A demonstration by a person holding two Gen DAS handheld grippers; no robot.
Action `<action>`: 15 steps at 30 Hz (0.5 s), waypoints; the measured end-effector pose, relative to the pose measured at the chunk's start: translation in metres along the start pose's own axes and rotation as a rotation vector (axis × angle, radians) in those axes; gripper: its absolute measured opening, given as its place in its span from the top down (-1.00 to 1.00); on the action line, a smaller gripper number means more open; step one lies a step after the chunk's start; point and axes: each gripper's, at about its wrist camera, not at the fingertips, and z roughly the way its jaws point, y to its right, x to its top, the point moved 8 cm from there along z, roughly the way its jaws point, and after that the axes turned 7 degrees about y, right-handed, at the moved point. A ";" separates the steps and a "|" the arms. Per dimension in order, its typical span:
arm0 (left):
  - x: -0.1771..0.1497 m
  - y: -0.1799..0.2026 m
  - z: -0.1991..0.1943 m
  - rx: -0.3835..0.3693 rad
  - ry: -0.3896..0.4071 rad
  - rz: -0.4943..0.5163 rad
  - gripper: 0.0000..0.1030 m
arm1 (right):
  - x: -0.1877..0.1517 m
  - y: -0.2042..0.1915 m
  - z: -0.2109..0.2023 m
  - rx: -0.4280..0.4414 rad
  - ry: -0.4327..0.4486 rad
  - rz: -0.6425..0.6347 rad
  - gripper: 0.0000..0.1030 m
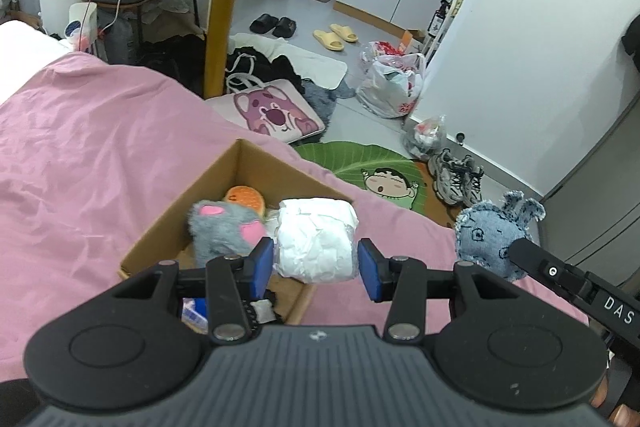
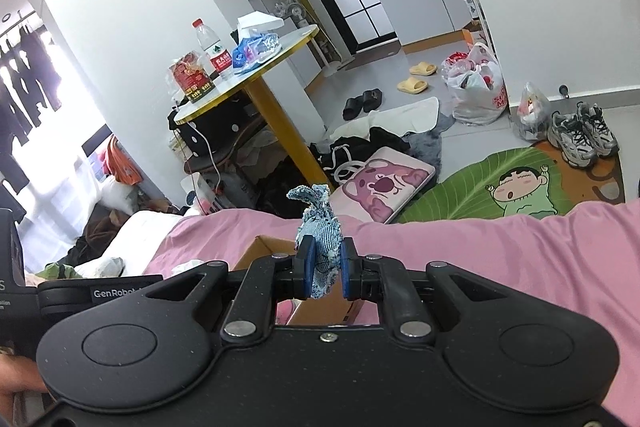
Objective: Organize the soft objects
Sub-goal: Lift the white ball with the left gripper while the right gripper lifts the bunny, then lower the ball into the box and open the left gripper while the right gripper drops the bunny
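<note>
Left tongs [image 1: 317, 269]: spread, blue pads either side of a white crinkled bundle [image 1: 317, 239]; left pad touching or nearly so, right pad with a slight gap. Firm grip or not: cannot tell. Bundle suspended at the near right edge of the cardboard box [image 1: 224, 167], partly over the box mouth, partly over the pink bedsheet [image 1: 80, 147]. Long axis of bundle running across the tongs, pad to pad.

Right tongs [image 2: 324, 267]: closed on a denim plush rabbit [image 2: 320, 223], pads pinching its lower body, ears upright above. Seen from the left wrist, rabbit [image 1: 492, 235] held above the sheet, to the right of the box and well apart from its rim.

Governing relation: box opening just ahead of and below the left tongs; for the right tongs, ahead and to the left. Left hand nearer by a clear margin. Judged: bundle due for release first, rabbit to follow with a leftward carry.

Box contents: grey furry plush with pink ears [image 1: 224, 231]; orange burger-shaped toy [image 1: 244, 199] behind it. Room remaining at the near right corner.

Appearance: bundle pale, wrinkled, roughly cylindrical, likely yielding; rabbit faded blue, frayed edges, stitched face.
</note>
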 end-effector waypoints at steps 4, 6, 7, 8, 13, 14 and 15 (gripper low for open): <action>-0.001 -0.011 0.007 0.009 -0.019 -0.009 0.14 | -0.005 -0.004 0.007 -0.008 -0.014 -0.001 0.74; -0.003 -0.017 0.011 0.012 -0.029 -0.019 0.14 | -0.008 -0.007 0.010 -0.009 -0.020 -0.005 0.74; -0.003 -0.020 0.012 0.016 -0.032 -0.023 0.14 | -0.010 -0.008 0.012 -0.010 -0.026 -0.008 0.74; -0.004 -0.024 0.014 0.021 -0.035 -0.025 0.14 | -0.011 -0.009 0.013 -0.010 -0.030 -0.011 0.74; -0.007 -0.045 0.025 0.059 -0.053 -0.036 0.13 | -0.019 -0.016 0.023 -0.012 -0.059 -0.017 0.74; -0.008 -0.049 0.027 0.064 -0.059 -0.042 0.13 | -0.021 -0.017 0.026 -0.011 -0.066 -0.018 0.74; -0.009 -0.054 0.030 0.071 -0.068 -0.050 0.13 | -0.023 -0.019 0.029 -0.008 -0.074 -0.022 0.74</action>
